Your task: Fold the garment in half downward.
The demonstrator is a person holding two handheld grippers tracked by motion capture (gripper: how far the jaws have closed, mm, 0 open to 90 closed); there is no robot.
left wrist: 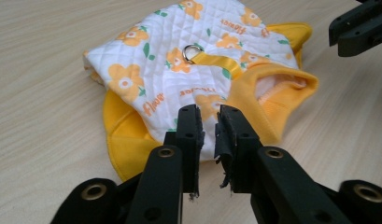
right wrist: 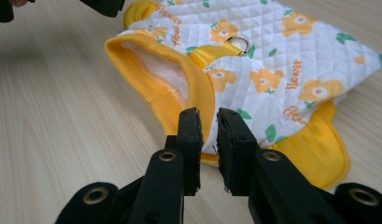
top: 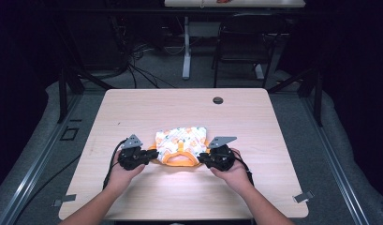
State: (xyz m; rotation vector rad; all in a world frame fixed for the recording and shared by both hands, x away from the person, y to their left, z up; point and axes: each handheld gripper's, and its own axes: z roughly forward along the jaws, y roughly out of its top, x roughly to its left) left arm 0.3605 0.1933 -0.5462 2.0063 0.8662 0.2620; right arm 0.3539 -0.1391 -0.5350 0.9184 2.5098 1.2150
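garment: white quilted pet vest with orange flowers and yellow trim (top: pixel 180 145), flat on pale wooden table (top: pixel 133 108)
left gripper (left wrist: pixel 207 122): jaws slightly apart, empty
right gripper (right wrist: pixel 208 123): same, beside the collar
advice: lift straight, avoid snagging trim

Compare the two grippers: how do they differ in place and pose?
The left gripper sits at the garment's left edge, the right gripper at its right edge. The left points rightward, the right leftward. Both have jaws slightly apart, with no cloth pinched, and both carry a grey plate.
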